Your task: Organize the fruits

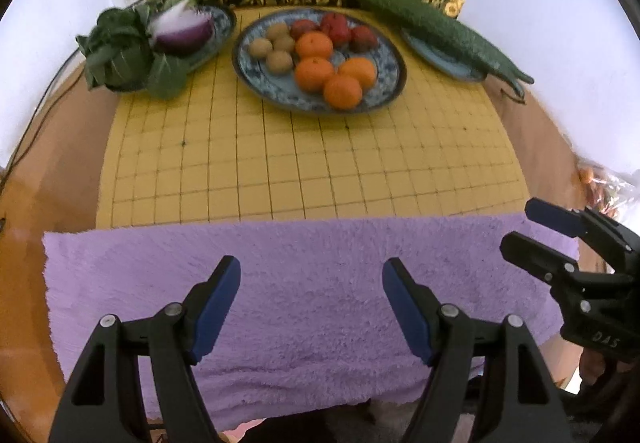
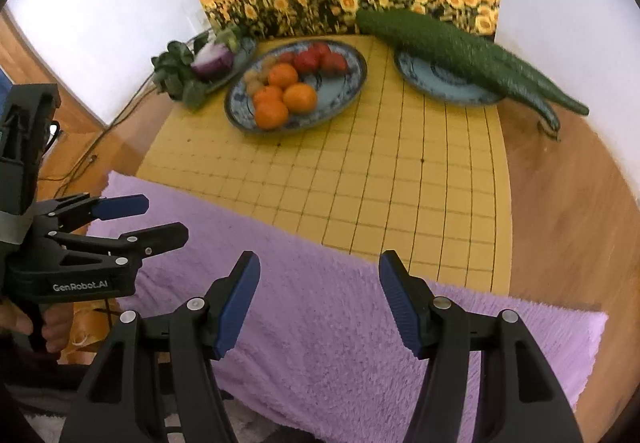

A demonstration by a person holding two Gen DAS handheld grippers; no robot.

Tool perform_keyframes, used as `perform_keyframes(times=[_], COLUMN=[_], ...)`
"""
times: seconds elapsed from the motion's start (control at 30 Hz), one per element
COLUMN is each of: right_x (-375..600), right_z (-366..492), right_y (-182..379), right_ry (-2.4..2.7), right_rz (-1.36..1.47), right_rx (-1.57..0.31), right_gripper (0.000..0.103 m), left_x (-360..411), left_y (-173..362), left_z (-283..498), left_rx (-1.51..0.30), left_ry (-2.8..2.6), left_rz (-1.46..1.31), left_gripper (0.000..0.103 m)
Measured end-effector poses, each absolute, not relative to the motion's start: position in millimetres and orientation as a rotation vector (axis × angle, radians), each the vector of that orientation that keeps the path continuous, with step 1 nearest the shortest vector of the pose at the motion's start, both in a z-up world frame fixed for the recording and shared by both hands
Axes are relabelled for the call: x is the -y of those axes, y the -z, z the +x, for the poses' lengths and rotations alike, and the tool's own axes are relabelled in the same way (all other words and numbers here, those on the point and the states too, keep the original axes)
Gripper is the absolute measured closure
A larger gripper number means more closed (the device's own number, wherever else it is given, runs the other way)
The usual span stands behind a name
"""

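Observation:
A large blue patterned plate (image 1: 386, 59) (image 2: 344, 83) at the back of the yellow grid mat holds several oranges (image 1: 316, 73) (image 2: 300, 97), several small brown kiwis (image 1: 280, 61) (image 2: 254, 85) and several red fruits (image 1: 338, 29) (image 2: 320, 61). My left gripper (image 1: 311, 275) (image 2: 164, 221) is open and empty over the purple towel (image 1: 304, 307) (image 2: 340, 323), well short of the plate. My right gripper (image 2: 319, 267) (image 1: 516, 227) is open and empty over the towel's right part.
A small plate at the back left holds a halved red onion (image 1: 182, 29) (image 2: 212, 61) with leafy greens (image 1: 120, 51) (image 2: 176, 73) beside it. A plate (image 1: 440, 57) (image 2: 440, 81) at the back right bears long green cucumbers (image 1: 436, 27) (image 2: 460, 47). A sunflower poster stands behind. Cables hang left.

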State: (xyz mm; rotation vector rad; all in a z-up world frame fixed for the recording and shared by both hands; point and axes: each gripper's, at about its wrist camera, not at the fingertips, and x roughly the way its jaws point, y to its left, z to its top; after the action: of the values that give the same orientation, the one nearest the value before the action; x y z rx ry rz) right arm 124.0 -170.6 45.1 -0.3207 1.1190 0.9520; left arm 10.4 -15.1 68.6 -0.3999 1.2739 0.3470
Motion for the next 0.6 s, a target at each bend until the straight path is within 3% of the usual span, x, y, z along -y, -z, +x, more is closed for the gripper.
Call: perform_keyframes(times=[0.6], right_x=[152.3], right_z=[128.4], right_y=[-9.7], right_ry=[-0.837], right_rz=[-0.445], right_rx=[-1.049], right_gripper=[0.039], left_x=[1.0], left_y=[-29.7], left_z=[13.2], left_rx=[-1.285], left_ry=[-0.368], left_rz=[-0.357], left_gripper=[0.026])
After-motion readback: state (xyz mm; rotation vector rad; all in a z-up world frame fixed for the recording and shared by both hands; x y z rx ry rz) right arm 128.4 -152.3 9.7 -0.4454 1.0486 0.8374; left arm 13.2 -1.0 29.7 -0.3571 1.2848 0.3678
